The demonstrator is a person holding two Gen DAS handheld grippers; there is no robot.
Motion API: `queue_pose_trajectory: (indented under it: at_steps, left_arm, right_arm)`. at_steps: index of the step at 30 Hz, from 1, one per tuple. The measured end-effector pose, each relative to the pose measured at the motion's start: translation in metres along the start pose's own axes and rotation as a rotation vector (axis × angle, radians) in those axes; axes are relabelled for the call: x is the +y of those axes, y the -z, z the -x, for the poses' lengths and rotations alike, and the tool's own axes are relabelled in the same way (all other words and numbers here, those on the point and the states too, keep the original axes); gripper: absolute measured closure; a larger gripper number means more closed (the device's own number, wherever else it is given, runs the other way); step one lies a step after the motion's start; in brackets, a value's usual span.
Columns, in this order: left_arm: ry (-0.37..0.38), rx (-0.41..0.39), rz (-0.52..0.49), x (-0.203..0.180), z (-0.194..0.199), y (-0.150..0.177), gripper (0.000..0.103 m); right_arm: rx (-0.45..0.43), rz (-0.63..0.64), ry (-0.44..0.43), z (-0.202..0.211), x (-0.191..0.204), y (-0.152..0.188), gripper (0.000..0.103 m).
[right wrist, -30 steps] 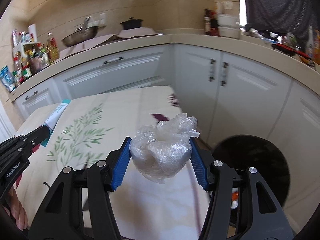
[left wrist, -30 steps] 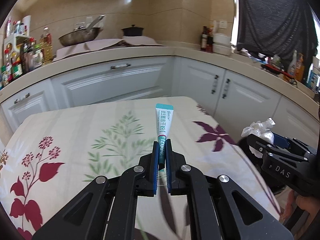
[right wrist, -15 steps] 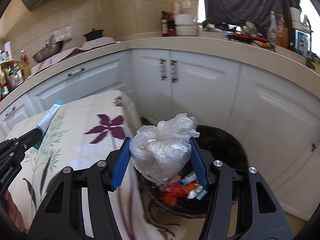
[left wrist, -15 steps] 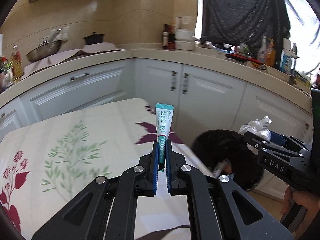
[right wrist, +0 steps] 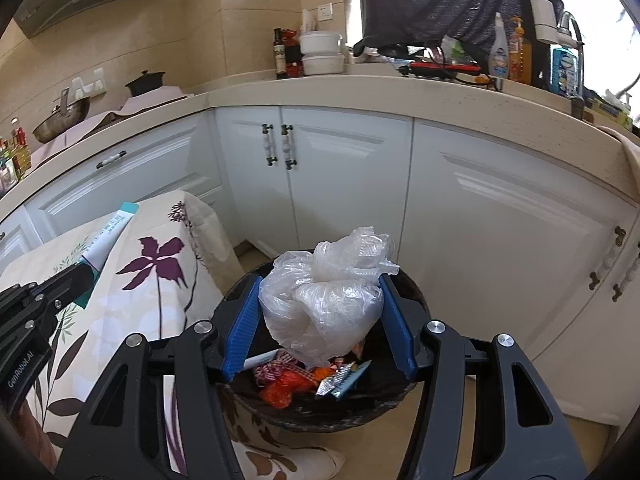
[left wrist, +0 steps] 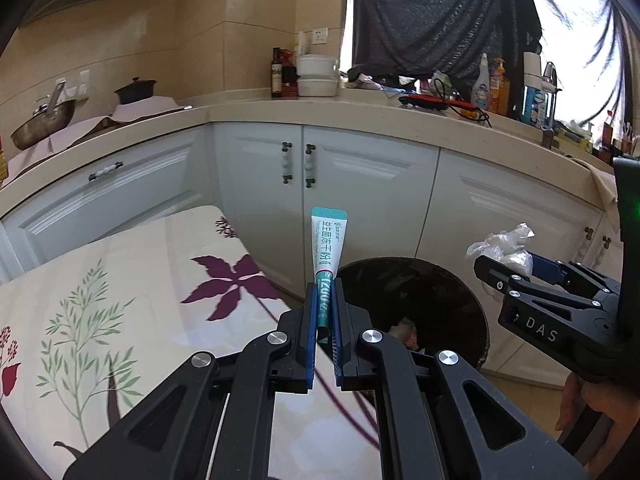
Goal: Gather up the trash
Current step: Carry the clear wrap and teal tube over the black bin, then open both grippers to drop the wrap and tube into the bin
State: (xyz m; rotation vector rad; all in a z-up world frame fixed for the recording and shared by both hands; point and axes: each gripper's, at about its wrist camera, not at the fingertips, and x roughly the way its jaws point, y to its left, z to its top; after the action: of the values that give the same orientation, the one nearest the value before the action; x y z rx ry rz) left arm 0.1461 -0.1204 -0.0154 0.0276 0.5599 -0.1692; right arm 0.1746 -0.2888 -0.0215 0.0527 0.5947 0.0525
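the right gripper (right wrist: 320, 320) is clamped on a crumpled clear plastic bag (right wrist: 324, 304), its blue pads (right wrist: 240, 328) pressing both sides, and the bag hangs directly above the open black trash bin (right wrist: 416, 300), which already holds red and silver wrappers (right wrist: 304, 380). the left gripper (left wrist: 323, 312) has its jaws together on the lower end of a teal and white tube (left wrist: 327, 252) that stands upright, beside the bin and over the near edge of the floral tablecloth (left wrist: 120, 300). white cabinets (right wrist: 360, 184) stand behind the bin.
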Motion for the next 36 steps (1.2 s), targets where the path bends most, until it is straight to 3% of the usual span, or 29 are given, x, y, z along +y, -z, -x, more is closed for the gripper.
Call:
queue_pose_trajectory:
  at_steps: [14, 36]
  left_arm:
    - [0.024, 0.033, -0.031, -0.021, -0.03, 0.0, 0.096]
    - [0.042, 0.066, -0.031, -0.031, -0.076, -0.001, 0.095]
  right_arm:
    - [0.018, -0.03, 0.02, -0.023, -0.021, 0.004, 0.048]
    - [0.044, -0.039, 0.053, -0.06, -0.021, 0.008, 0.048]
